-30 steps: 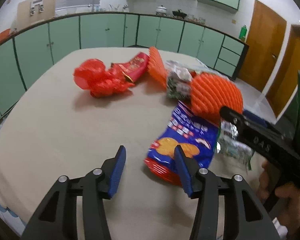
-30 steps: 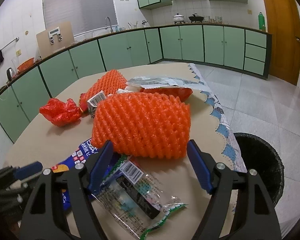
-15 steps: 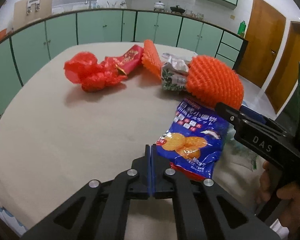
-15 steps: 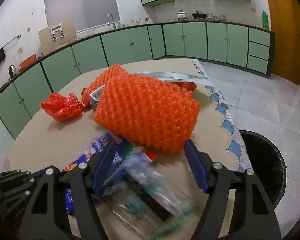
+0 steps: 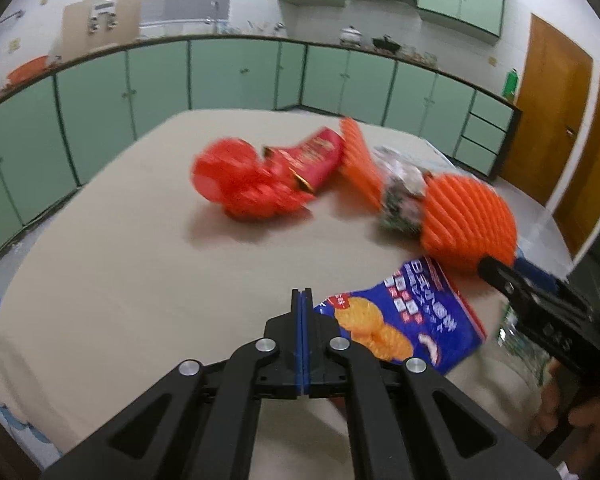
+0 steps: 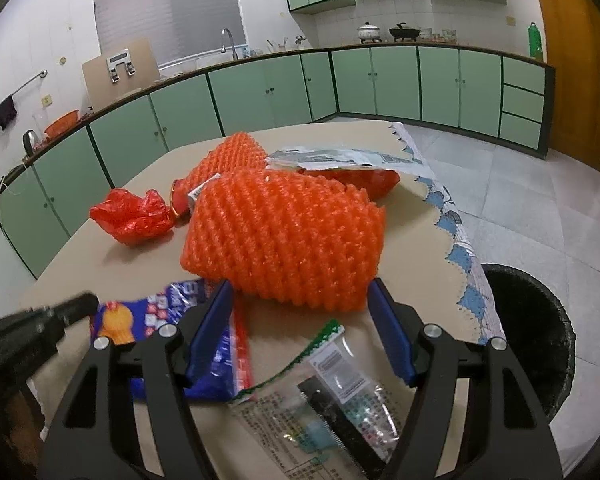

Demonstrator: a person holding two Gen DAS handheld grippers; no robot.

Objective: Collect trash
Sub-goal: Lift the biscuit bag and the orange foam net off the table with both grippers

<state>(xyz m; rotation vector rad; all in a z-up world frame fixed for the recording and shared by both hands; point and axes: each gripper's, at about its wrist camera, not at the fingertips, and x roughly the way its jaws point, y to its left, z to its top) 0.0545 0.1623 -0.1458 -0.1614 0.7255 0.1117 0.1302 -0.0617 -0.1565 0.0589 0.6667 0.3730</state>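
Trash — blue snack bag (image 5: 412, 320), orange foam net (image 6: 288, 240), clear wrapper (image 6: 340, 400) — strewn on our desk (image 5: 140, 260). Left tool (image 5: 302, 308) pinches the bag's edge for lifting; right tool (image 6: 300, 328) gapes, empty, before the net.

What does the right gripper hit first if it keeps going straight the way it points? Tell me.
Most likely the orange foam net. It sits directly ahead of the right gripper, filling the gap between the open jaws. The clear wrapper lies lower, under the jaws, so depth is hard to judge there.
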